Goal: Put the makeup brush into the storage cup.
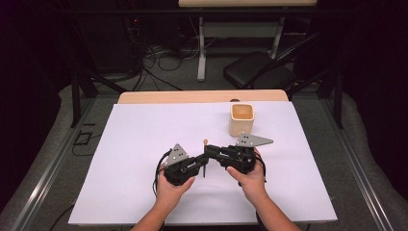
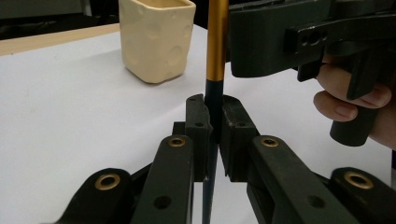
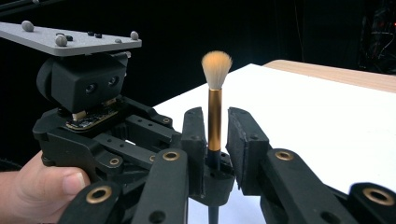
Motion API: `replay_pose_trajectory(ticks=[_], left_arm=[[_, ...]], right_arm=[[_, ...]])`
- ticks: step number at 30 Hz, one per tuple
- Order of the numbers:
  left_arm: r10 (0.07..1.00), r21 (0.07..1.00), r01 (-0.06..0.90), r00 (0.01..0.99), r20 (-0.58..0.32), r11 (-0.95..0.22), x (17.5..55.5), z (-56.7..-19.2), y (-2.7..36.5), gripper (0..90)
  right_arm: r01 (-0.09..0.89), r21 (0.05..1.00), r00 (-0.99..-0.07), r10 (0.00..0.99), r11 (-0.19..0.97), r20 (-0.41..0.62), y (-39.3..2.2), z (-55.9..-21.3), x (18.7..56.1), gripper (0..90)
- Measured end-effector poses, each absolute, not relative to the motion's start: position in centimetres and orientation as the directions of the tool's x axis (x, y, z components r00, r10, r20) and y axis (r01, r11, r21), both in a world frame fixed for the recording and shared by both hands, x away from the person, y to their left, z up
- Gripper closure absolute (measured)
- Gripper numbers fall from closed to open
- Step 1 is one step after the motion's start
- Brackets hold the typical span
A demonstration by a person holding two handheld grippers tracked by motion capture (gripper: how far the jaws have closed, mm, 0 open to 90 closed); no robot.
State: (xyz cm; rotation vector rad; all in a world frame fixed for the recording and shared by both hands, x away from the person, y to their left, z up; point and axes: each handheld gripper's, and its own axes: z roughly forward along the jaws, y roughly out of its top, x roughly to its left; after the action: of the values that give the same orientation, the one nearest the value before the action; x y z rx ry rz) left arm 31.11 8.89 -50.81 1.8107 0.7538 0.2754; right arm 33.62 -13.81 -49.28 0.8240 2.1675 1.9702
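A make-up brush (image 3: 216, 63) with a dark handle, gold ferrule and pale orange bristles stands upright above the white sheet (image 1: 134, 144). My left gripper (image 2: 213, 105) is shut on the brush's dark handle (image 2: 214, 93), low down. My right gripper (image 3: 217, 119) comes from the opposite side, its jaws flanking the gold ferrule with a small gap on each side, so it stands open. In the high view the two grippers (image 1: 204, 161) (image 1: 208, 151) meet at the table's middle front, with the brush (image 1: 205, 144) between them. A cream square cup (image 1: 241, 119) stands upright behind them on the right.
The white sheet covers a wooden table whose far edge (image 1: 192, 97) shows bare. A black chair (image 1: 260, 72) and cables lie on the floor beyond. Dark rails run along both sides of the table.
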Motion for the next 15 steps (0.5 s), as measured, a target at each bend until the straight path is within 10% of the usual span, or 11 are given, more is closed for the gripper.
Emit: replay_pose_trajectory(ticks=[15], left_arm=[[0.631,0.912,0.329,0.768,-0.107,-0.246,30.80,-50.74,8.51,82.8]], right_arm=[[0.338,0.941,-0.847,0.444,0.023,0.293,-13.79,-49.28,33.63,77.0]])
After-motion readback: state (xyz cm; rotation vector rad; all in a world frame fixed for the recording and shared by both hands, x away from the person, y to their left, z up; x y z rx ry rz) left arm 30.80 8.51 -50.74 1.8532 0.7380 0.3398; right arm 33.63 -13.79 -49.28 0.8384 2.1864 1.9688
